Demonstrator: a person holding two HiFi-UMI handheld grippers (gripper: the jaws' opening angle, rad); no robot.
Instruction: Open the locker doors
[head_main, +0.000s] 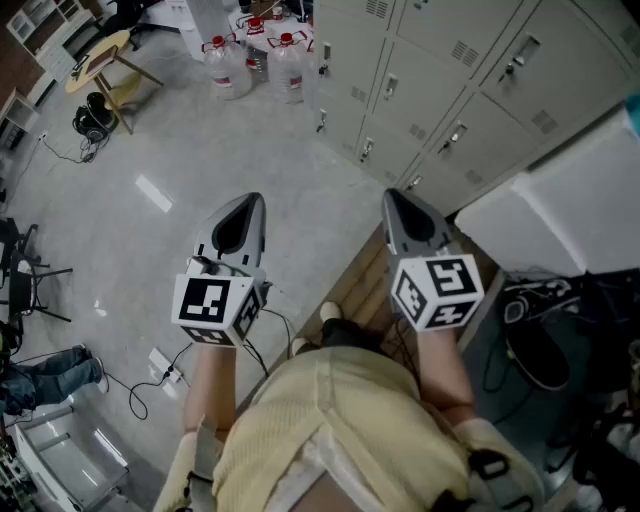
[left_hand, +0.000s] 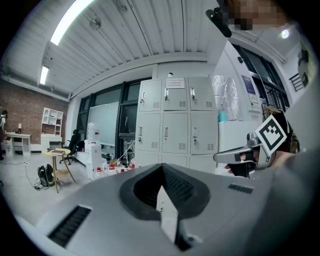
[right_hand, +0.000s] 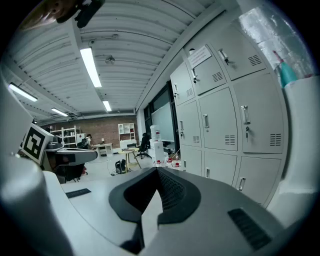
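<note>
Grey floor (head_main: 250, 150), brick wall (left_hand: 22, 102) (far end)

The head view looks steeply down from above the person onto the left tool (head_main: 243, 220), the right tool (head_main: 405, 215) and the floor (head_main: 180, 150). Each tool view faces level along its own nose. All three views share the nearby lockers (head_main: 450, 80).

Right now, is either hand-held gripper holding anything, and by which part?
Nothing is held. The left hand-held gripper and right hand-held gripper are both shut on nothing, clear of the closed lockers.
</note>
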